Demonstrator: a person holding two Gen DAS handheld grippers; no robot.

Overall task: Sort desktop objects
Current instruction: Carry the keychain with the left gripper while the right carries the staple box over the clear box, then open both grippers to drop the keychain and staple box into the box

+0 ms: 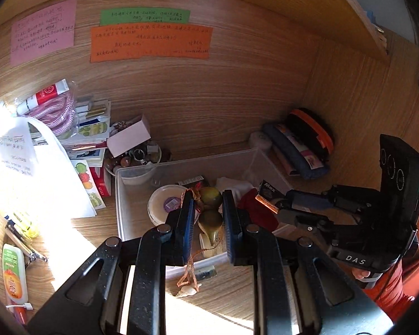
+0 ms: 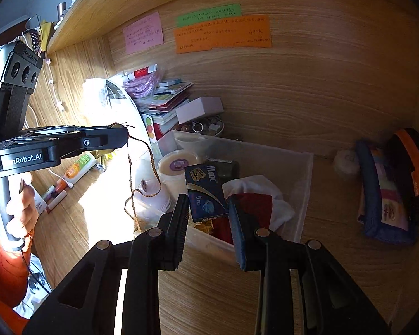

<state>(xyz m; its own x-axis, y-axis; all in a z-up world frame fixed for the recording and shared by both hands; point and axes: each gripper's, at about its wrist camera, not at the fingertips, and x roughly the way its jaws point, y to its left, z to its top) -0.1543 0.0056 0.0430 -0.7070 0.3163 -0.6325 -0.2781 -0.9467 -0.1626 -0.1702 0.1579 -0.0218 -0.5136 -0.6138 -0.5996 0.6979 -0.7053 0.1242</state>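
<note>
Above the clear plastic bin (image 1: 142,184), lower each gripper before release: left gripper (image 1: 208,223) clamps the gourd charm (image 1: 209,209), right gripper (image 2: 208,223) the blue Max box (image 2: 206,192).

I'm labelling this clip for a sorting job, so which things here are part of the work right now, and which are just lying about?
In play:
- left gripper holding the gourd charm by its cord
- right gripper holding the small blue box
- clear plastic bin under both

Lying about:
- sticky notes on the back panel
- pencil case
- stack of booklets
- pens
</note>
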